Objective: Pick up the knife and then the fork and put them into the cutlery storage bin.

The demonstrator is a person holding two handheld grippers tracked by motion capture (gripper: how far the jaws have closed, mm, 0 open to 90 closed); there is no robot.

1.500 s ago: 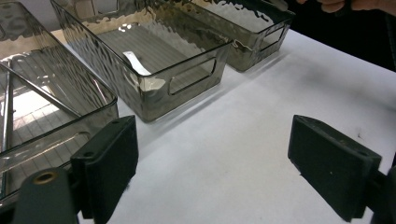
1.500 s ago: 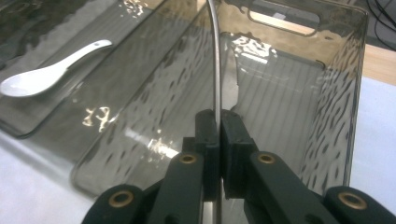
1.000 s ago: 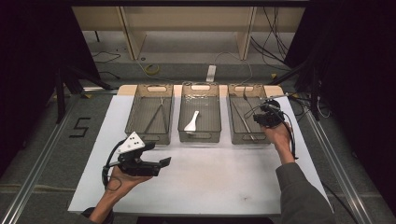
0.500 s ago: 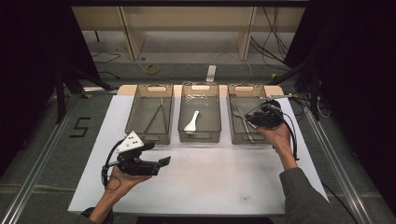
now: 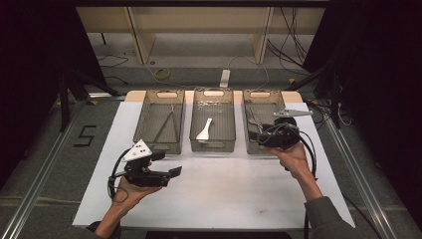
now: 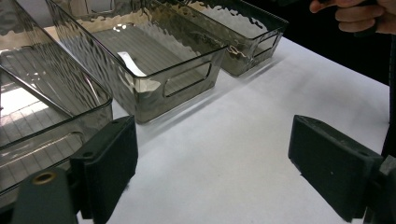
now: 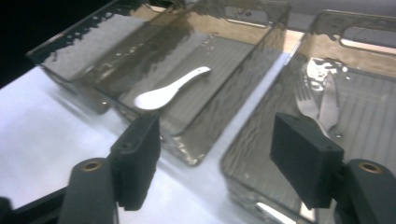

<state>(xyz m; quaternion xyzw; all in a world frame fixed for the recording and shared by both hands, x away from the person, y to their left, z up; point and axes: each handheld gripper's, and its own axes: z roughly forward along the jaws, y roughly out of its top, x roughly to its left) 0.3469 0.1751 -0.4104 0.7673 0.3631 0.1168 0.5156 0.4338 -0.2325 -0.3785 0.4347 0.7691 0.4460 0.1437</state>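
Observation:
Three smoky clear bins stand in a row on the white table [image 5: 224, 189]. The left bin [image 5: 159, 147] holds metal tongs [image 5: 166, 124]. A white spoon [image 5: 204, 130] [image 7: 170, 88] lies in the middle bin [image 5: 213, 146]. In the right bin [image 5: 247, 127] lie a fork [image 7: 306, 100] and other metal cutlery. My right gripper [image 5: 266, 135] [image 7: 224, 163] hovers over that bin's near end. Its jaws have just been opening, they stand open, and nothing is between them. My left gripper [image 5: 171, 172] [image 6: 215, 172] is open and empty over bare table in front of the left bin.
Beyond the bins are the table's far edge, a wooden shelf frame [image 5: 199, 30] and cables on the floor. Metal rails [image 5: 45, 164] run along both sides of the table. The right hand [image 6: 355, 14] appears at the top of the left gripper view.
The right gripper has drawn back from farther along the right bin toward its near end and risen a little. The left hand and its gripper have kept still.

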